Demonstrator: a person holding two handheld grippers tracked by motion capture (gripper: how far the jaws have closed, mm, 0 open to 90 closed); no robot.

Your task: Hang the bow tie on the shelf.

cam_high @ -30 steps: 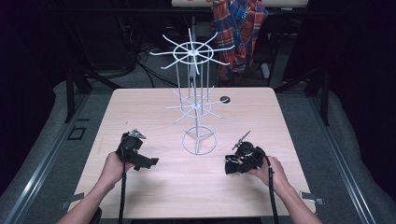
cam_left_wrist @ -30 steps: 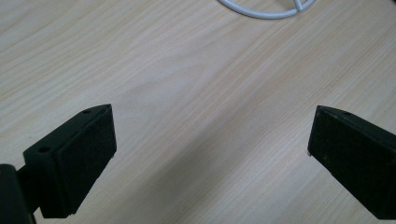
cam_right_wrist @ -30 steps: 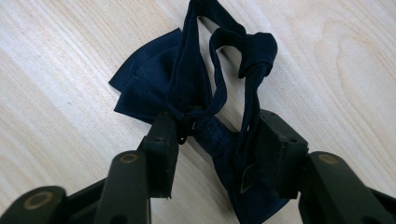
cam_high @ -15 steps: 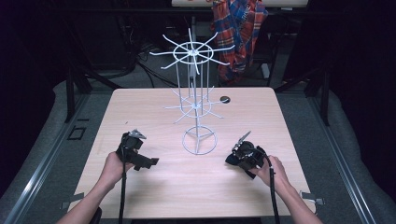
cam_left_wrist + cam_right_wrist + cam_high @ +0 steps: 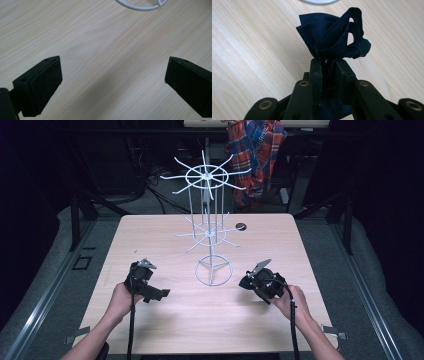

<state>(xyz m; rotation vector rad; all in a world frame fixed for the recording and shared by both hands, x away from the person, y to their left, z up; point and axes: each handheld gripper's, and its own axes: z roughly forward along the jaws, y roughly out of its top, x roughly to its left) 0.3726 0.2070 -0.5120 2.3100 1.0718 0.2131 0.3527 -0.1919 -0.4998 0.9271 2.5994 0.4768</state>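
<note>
Pale wooden table (image 5: pixel 165 235), dark room.

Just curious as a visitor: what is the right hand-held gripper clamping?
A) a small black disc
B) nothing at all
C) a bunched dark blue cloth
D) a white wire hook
C: in the right gripper view the right hand-held gripper has its jaws pinched on a bunched dark blue cloth.
</note>
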